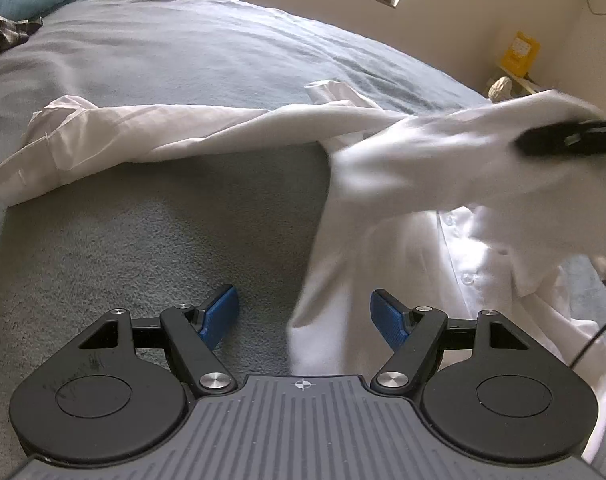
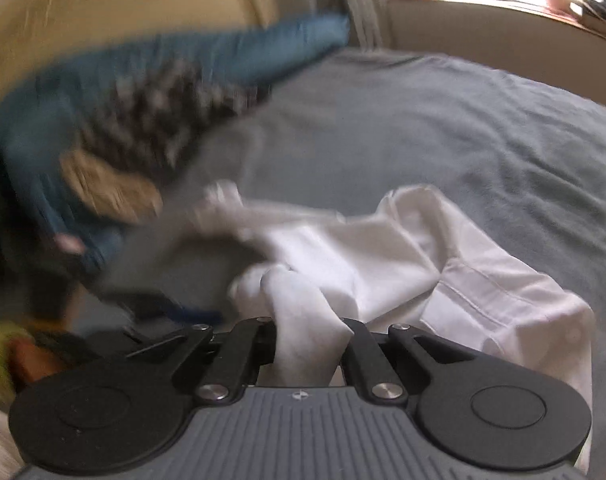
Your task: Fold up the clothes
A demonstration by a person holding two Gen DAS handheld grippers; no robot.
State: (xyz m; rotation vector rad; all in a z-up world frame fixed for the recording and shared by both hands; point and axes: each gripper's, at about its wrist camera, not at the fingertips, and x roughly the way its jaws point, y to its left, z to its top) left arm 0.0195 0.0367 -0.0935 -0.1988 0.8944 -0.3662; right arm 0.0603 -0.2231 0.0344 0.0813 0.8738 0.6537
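Lying rumpled on the grey bedspread, one white shirt leaves bare cover beyond its sleeve, toward the window wall. The left gripper gapes empty beside the shirt's hem; the right gripper is clenched on bunched shirt cloth

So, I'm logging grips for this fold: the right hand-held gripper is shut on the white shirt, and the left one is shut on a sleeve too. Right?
Not quite. The left hand-held gripper is open, its blue pads apart over the grey blanket, holding nothing, as the left wrist view shows. The right hand-held gripper is indeed shut on the white shirt.
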